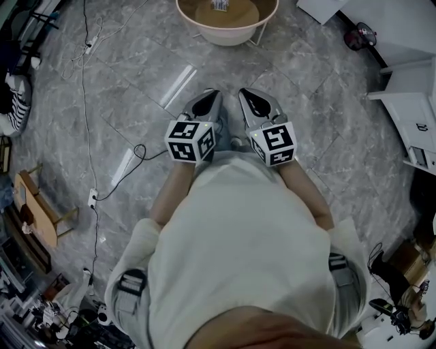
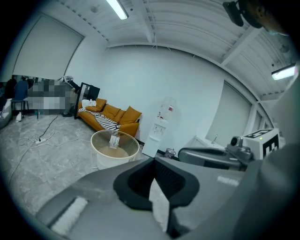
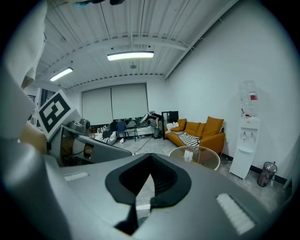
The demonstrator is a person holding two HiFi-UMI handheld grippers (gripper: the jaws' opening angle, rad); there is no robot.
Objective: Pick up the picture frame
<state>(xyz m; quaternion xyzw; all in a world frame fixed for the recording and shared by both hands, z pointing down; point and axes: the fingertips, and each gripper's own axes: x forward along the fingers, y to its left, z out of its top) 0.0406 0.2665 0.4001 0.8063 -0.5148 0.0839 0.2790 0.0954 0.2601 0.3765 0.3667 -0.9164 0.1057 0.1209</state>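
The picture frame (image 1: 219,5) is a small upright card-like thing on a round glass-topped table (image 1: 204,31) at the far edge of the head view. It also shows as the frame (image 2: 114,140) in the left gripper view and the frame (image 3: 189,154) in the right gripper view, some way ahead on the table. My left gripper (image 1: 208,97) and right gripper (image 1: 246,95) are held side by side in front of the person's body, pointing at the table. The jaws of the left gripper (image 2: 153,160) and the right gripper (image 3: 150,160) are shut with nothing between them.
Grey marble floor lies between me and the table, with cables (image 1: 87,82) trailing at the left. An orange sofa (image 2: 111,116) and a water dispenser (image 2: 158,129) stand beyond the table. White furniture (image 1: 409,95) is at the right, a small wooden stool (image 1: 37,208) at the left.
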